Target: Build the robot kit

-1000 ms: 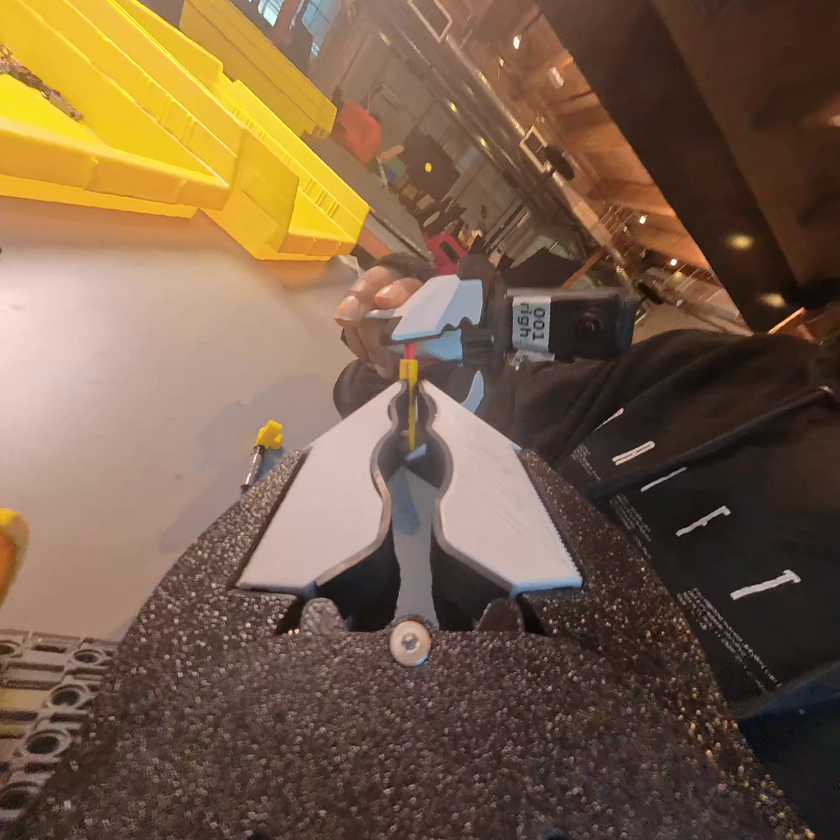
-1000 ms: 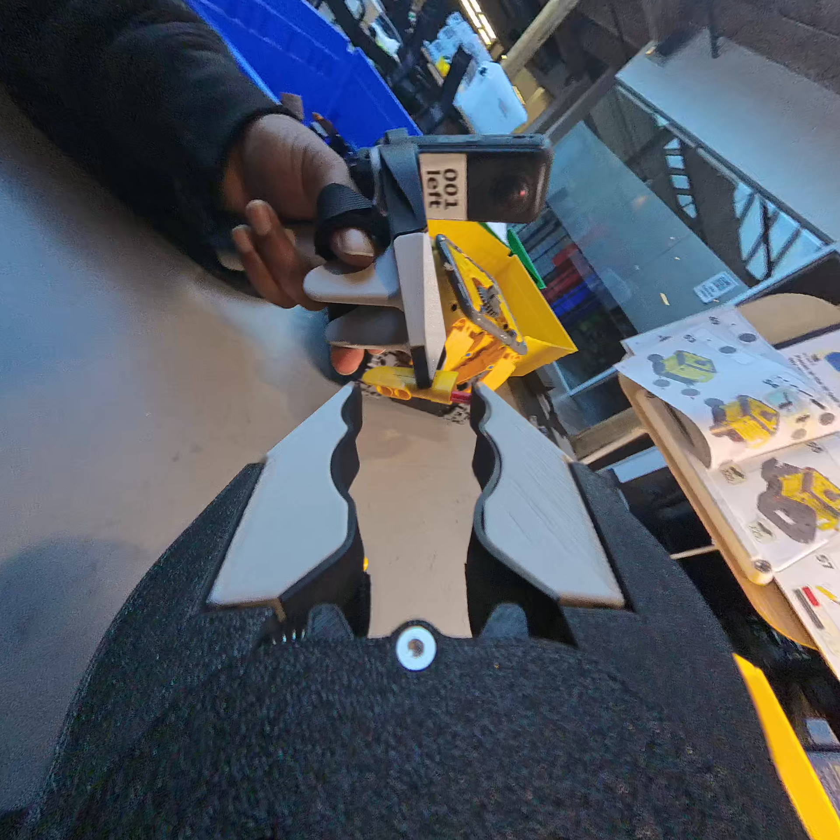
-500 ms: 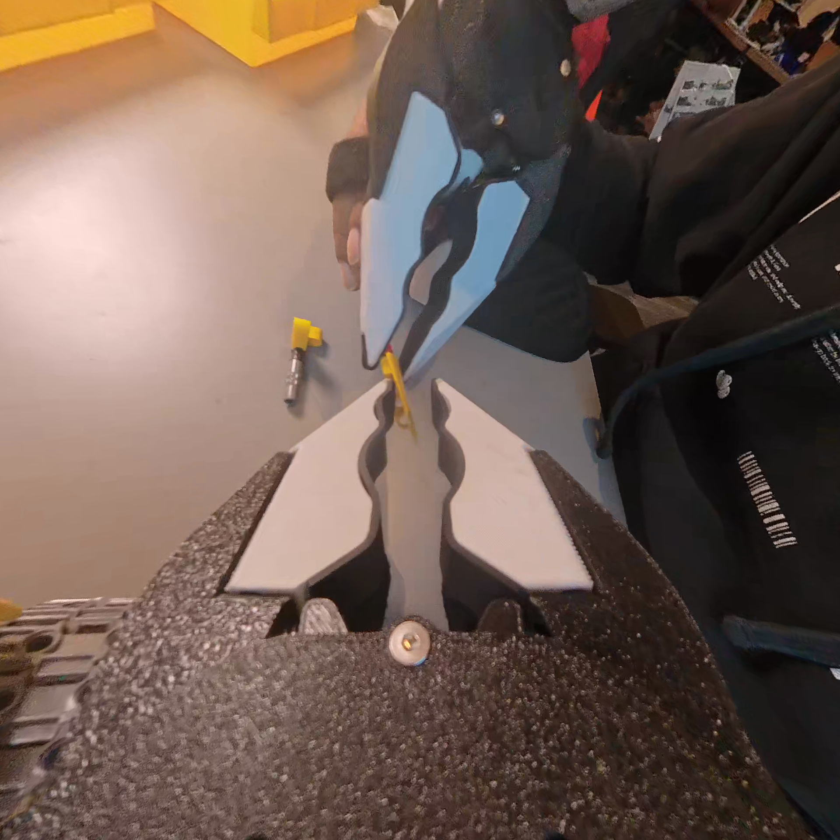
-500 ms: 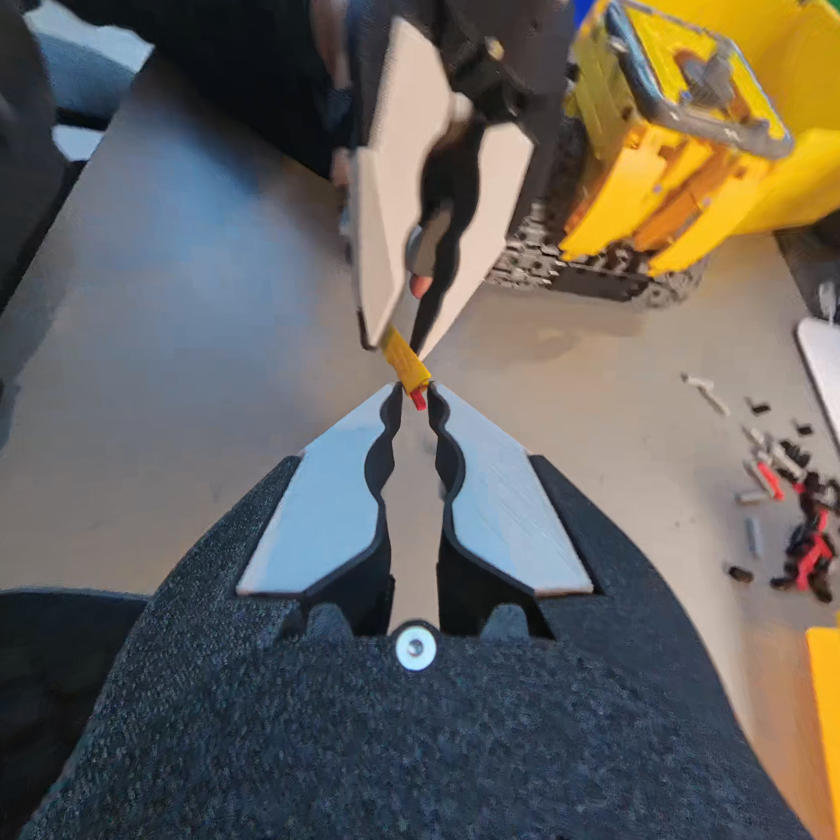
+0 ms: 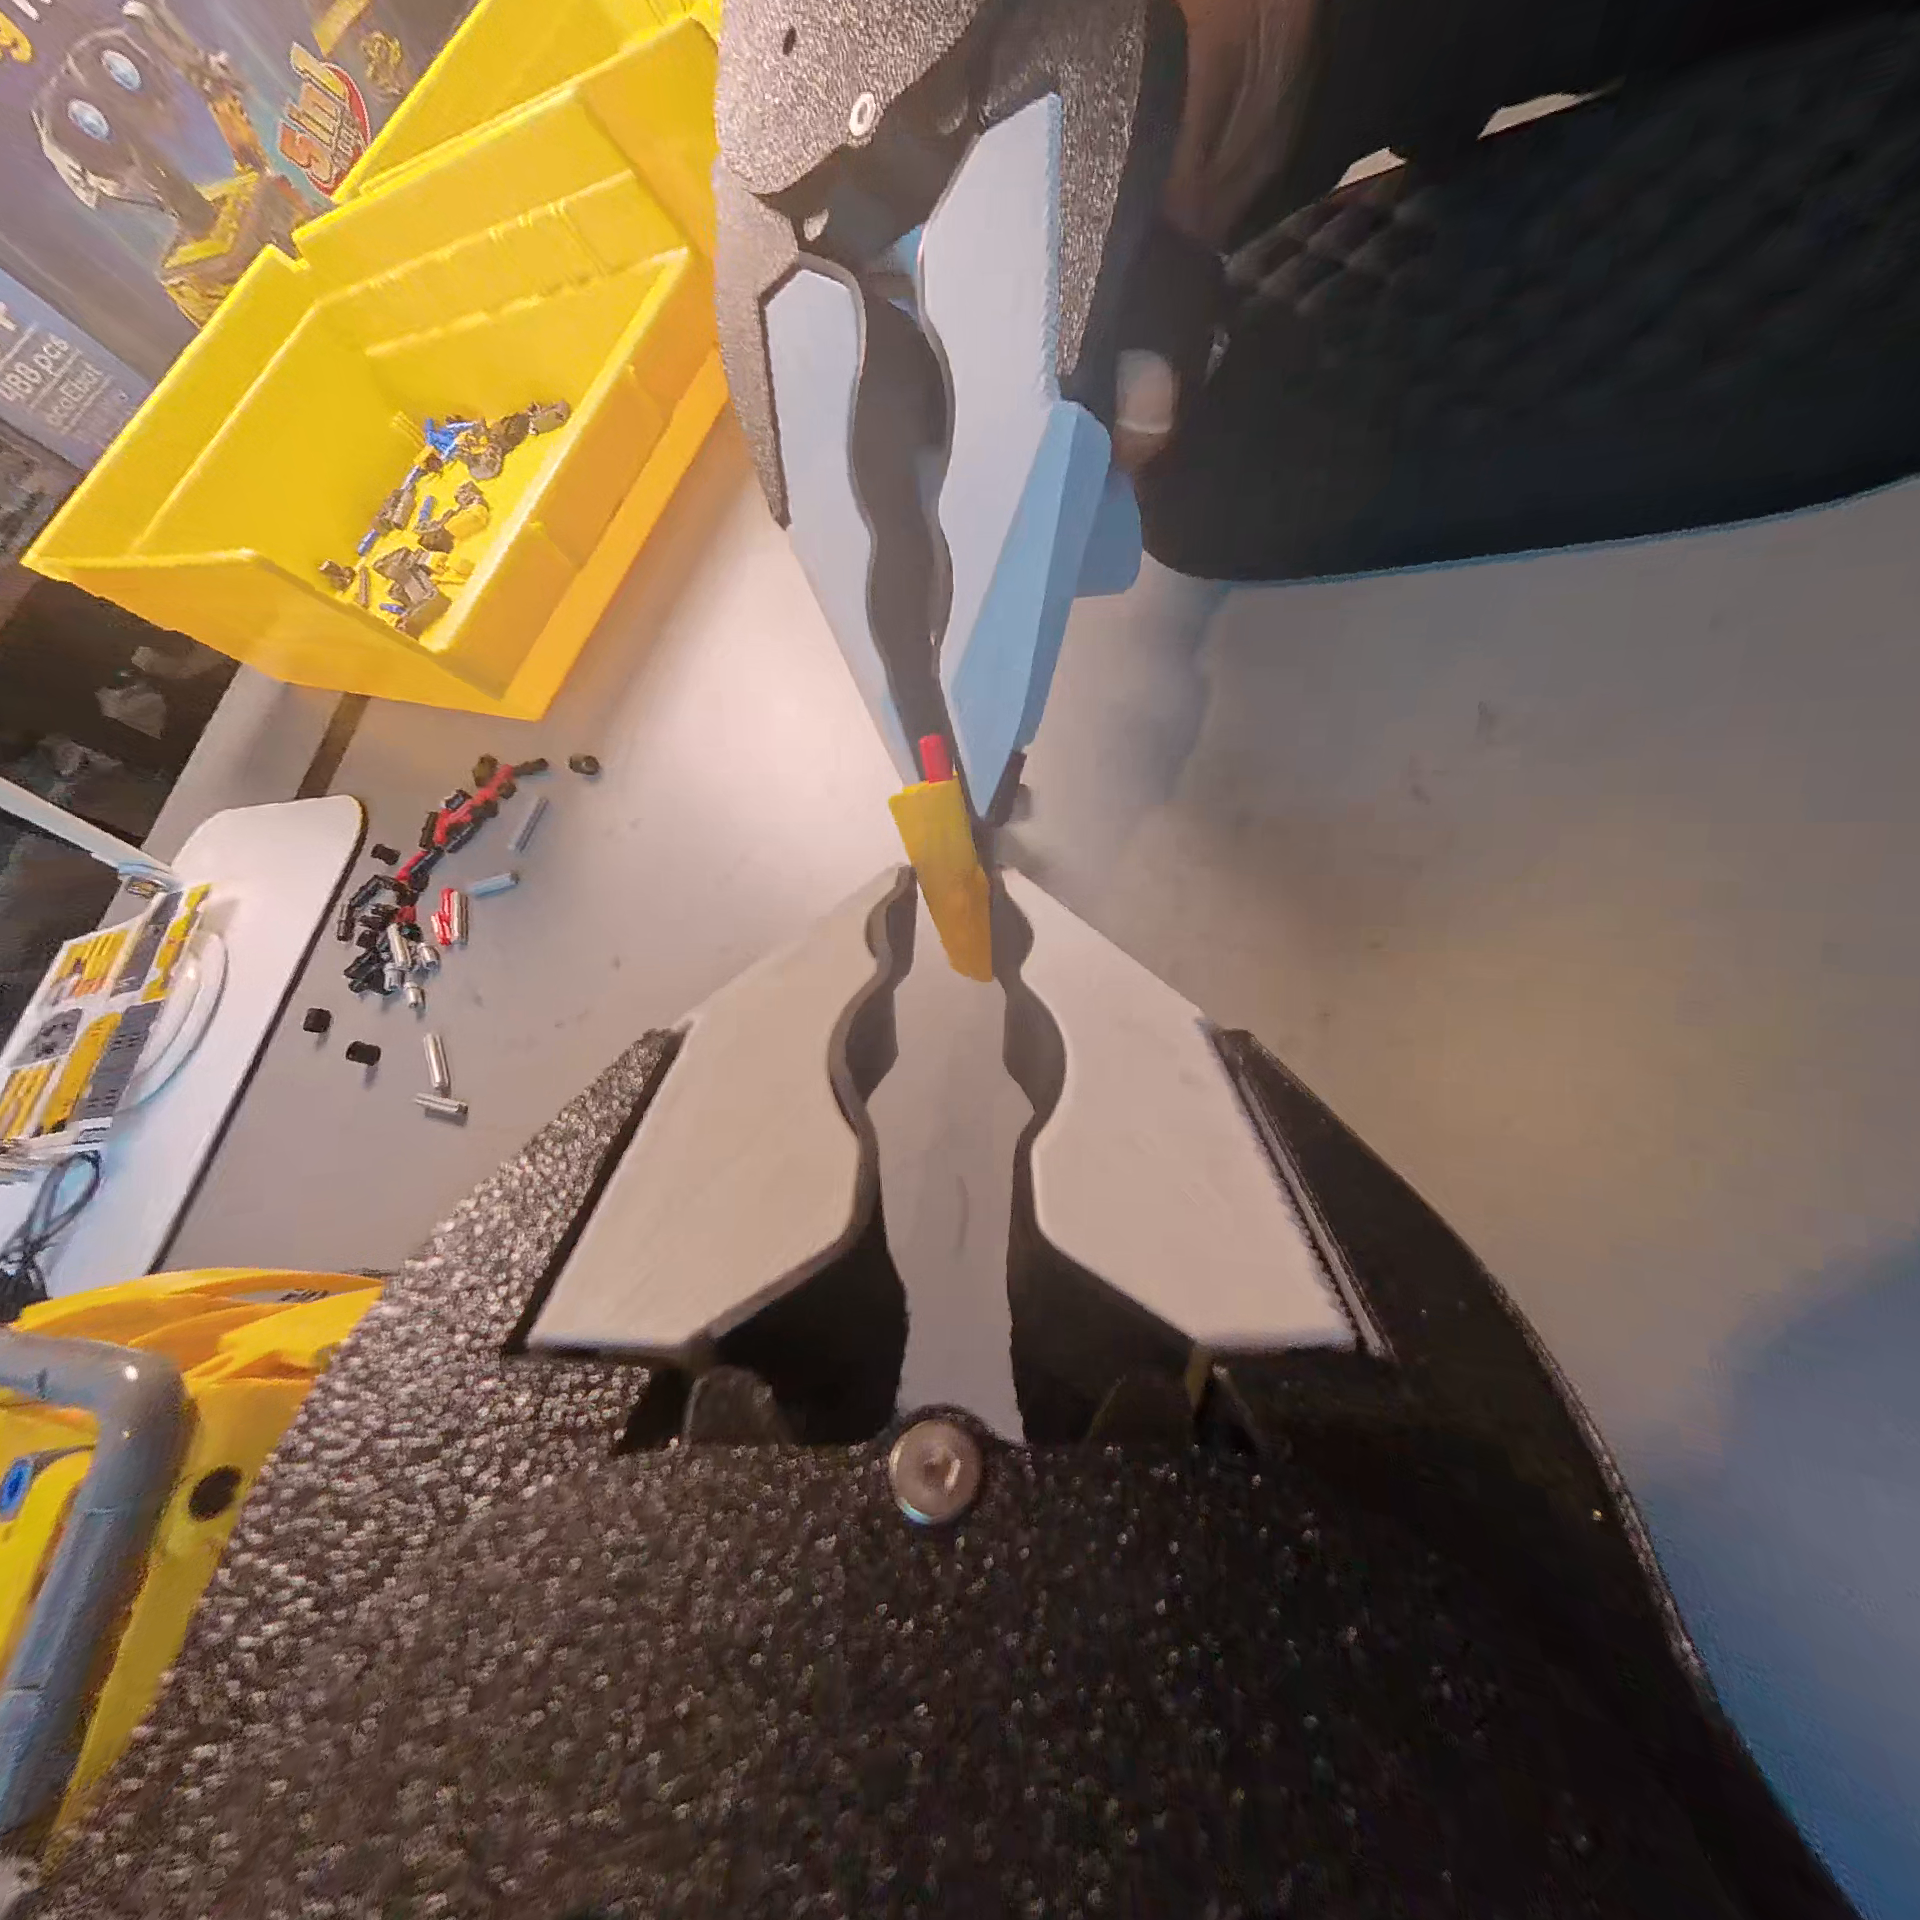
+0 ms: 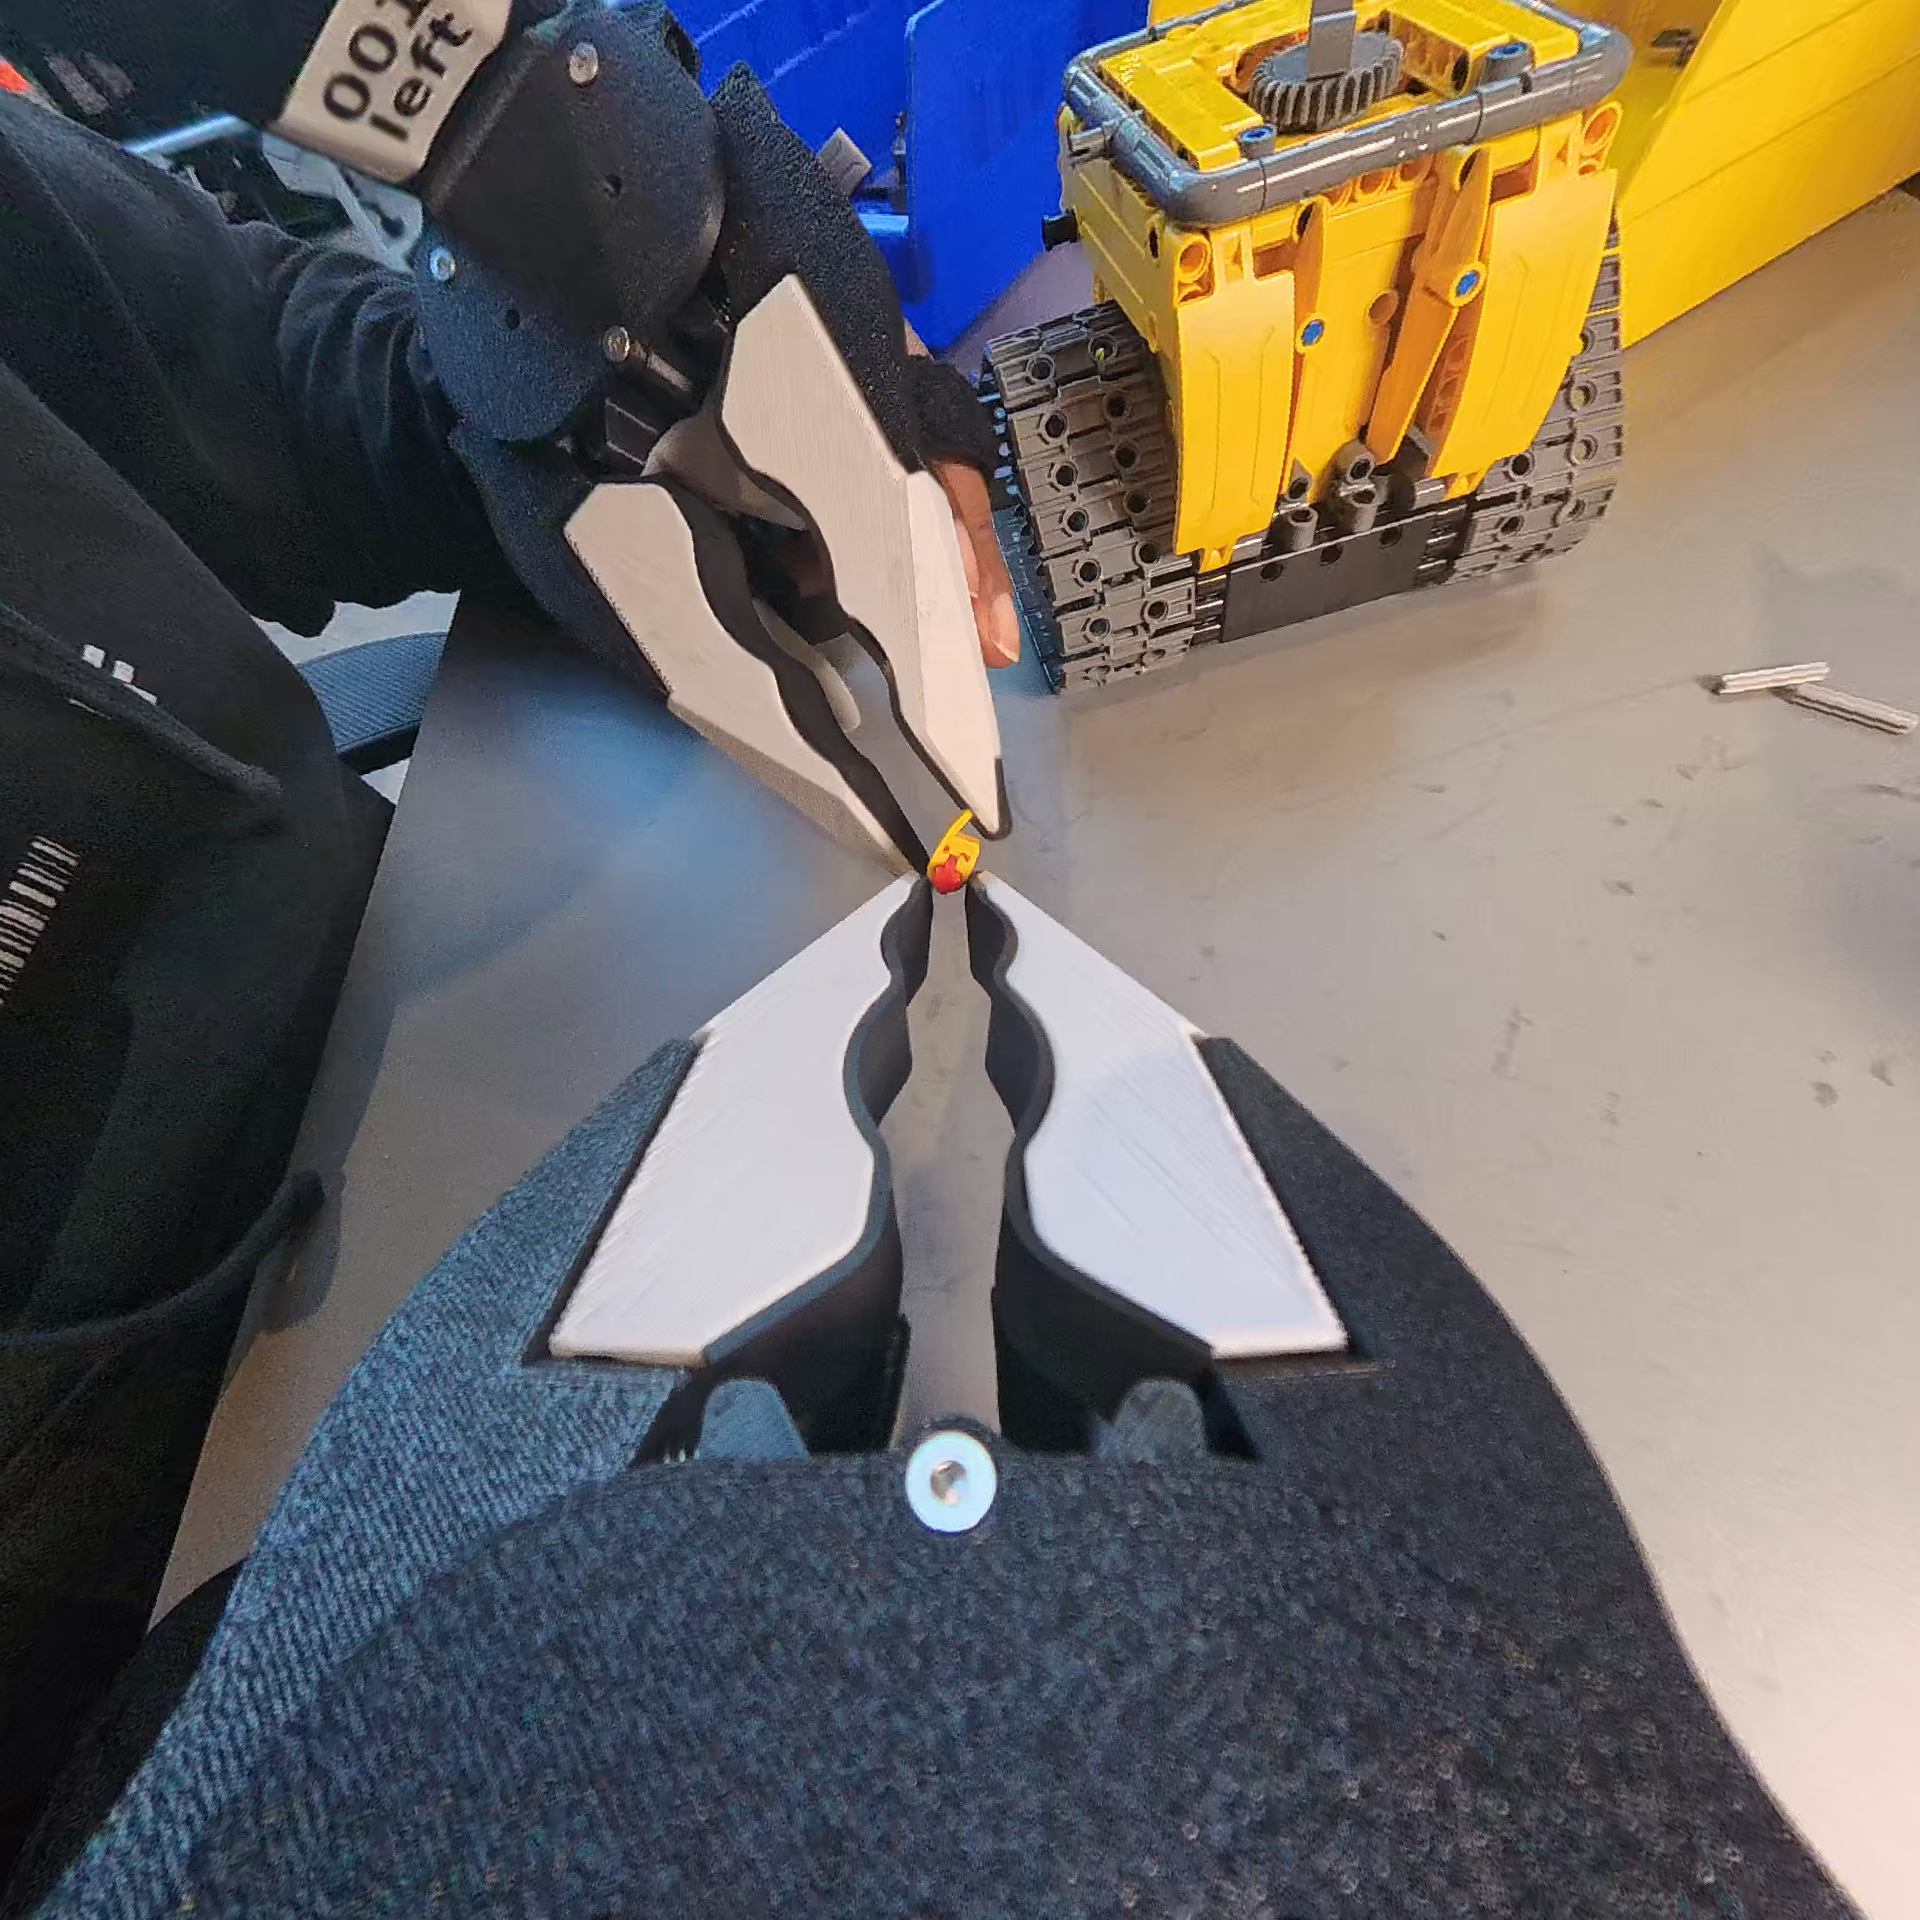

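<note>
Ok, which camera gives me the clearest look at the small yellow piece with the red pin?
The left wrist view: the yellow piece shows side-on between both grippers' tips, its red pin pointing into the right gripper. The right wrist view shows it end-on, tiny.

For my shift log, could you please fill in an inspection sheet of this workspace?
Surface: grey table, scuffed.
Job's things: yellow piece with red pin in its end.
Clutter: loose pins, yellow bin of small parts, tracked brick model, instruction sheets.
Grippers: left gripper shut on yellow piece; right gripper shut on red pin.
Cables: thin dark cable by the instruction sheets.
Surroundings: blue bins, printed box.
</note>
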{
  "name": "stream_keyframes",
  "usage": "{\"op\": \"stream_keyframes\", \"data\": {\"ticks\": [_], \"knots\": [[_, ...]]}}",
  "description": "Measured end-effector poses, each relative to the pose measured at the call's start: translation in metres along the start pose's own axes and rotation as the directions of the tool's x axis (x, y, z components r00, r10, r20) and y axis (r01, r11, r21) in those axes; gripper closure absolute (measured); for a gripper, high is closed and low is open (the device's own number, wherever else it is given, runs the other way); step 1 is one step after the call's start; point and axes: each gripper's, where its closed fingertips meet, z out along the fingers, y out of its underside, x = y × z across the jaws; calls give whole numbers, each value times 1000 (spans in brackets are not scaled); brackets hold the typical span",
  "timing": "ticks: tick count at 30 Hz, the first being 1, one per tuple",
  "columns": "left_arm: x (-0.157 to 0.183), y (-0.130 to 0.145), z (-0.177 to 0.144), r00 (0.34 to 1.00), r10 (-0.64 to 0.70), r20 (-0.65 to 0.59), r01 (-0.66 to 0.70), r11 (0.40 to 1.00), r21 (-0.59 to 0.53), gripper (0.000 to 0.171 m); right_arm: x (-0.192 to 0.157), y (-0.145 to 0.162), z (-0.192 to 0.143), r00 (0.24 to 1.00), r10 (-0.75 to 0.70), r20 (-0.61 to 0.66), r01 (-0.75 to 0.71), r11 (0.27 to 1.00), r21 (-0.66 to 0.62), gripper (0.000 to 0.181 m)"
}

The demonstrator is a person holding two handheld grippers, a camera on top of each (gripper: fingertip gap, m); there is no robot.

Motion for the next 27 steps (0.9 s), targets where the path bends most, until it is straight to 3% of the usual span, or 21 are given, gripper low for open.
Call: {"op": "stream_keyframes", "data": {"ticks": [3, 5, 7, 9, 15, 20, 27], "knots": [[1, 2, -2, 996, -64, -58, 64, 998, -4, 161, -1, 2, -1, 1000, -17, 5, 17, 1000, -17, 178], [6, 17, -2, 990, -92, -110, 82, 992, -91, 161, 5, 2, -9, 995, -95, -35, 94, 995, -29, 171], [11, 28, -2, 980, -126, -152, 104, 984, -144, 161, 27, 15, -24, 959, -237, -153, 213, 964, -157, 160], [24, 33, -2, 947, -212, -241, 166, 966, -198, 161, 40, 36, -32, 927, -331, -176, 273, 918, -289, 154], [32, 49, 4, 934, -242, -262, 170, 948, -270, 163, 39, 59, -18, 955, -274, -111, 224, 915, -334, 151], [29, 49, 7, 948, -215, -232, 152, 953, -261, 163, 39, 61, -15, 961, -259, -102, 211, 917, -338, 166], [25, 45, 11, 969, -156, -191, 109, 965, -237, 164, 26, 57, -1, 964, -258, -67, 221, 912, -345, 166]]}}
